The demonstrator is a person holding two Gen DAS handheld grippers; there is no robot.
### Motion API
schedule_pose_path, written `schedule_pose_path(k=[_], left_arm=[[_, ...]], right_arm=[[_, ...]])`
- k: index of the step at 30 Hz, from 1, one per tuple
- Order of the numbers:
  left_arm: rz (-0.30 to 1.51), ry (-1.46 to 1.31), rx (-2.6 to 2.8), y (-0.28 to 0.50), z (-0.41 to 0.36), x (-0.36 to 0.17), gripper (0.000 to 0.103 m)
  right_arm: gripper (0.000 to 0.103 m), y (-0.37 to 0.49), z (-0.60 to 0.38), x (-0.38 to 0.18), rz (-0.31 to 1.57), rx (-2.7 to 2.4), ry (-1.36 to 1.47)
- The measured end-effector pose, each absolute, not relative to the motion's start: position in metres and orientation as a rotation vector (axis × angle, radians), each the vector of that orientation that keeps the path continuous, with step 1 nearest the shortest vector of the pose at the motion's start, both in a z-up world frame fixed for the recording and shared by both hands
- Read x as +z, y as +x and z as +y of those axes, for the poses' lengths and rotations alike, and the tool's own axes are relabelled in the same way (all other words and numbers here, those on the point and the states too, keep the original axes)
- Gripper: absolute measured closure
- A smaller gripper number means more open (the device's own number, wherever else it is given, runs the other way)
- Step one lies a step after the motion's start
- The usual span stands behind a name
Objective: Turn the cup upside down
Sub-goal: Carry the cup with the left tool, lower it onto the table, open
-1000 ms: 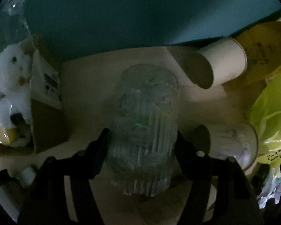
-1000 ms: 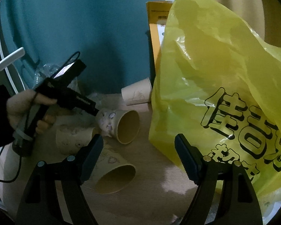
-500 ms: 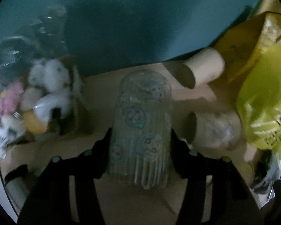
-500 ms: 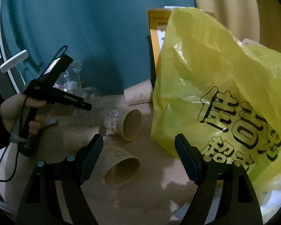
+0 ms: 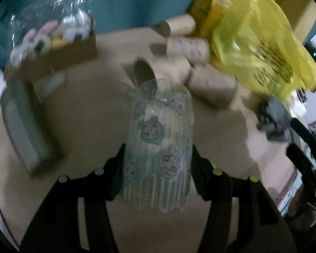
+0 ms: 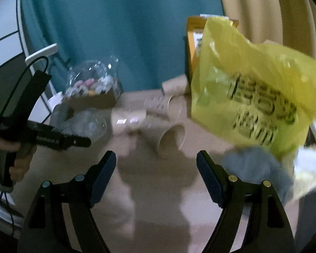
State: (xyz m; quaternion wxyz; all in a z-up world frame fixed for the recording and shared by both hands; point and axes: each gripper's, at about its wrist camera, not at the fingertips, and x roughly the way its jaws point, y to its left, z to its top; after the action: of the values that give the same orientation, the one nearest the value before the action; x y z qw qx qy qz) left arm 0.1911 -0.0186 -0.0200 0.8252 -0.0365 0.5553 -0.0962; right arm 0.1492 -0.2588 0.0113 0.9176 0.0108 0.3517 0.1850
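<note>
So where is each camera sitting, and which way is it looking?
Left wrist: on the left gripper, looking along its fingers at the clear cup they clamp, table beyond.
Right wrist: on the open right gripper, facing the table; the left hand shows.
Both see: paper cups, yellow bag, toy box.

cup [image 5: 158, 141]: clear, ribbed, teal cartoon prints; bag [image 6: 257, 97]: yellow, dark lettering

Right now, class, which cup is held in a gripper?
The clear ribbed cup with cartoon prints: the left gripper clamps its sides. The paper cups all lie loose on the table, ungripped.
</note>
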Motion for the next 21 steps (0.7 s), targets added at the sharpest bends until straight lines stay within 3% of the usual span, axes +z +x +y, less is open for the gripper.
schedule_pose_path(k=[9,21], left_arm=[[1.211,-0.241,-0.197,0.11,-0.041,-0.054,0.047],[1.189,-0.251,-0.179,0.082,-0.077,-0.071,0.042]], right_arm=[[0.022,0.091,-0.259,-0.027,0.836,0.39,0.088],[0.022,0.079,-0.284,-0.037,0.866,0.351,0.089]])
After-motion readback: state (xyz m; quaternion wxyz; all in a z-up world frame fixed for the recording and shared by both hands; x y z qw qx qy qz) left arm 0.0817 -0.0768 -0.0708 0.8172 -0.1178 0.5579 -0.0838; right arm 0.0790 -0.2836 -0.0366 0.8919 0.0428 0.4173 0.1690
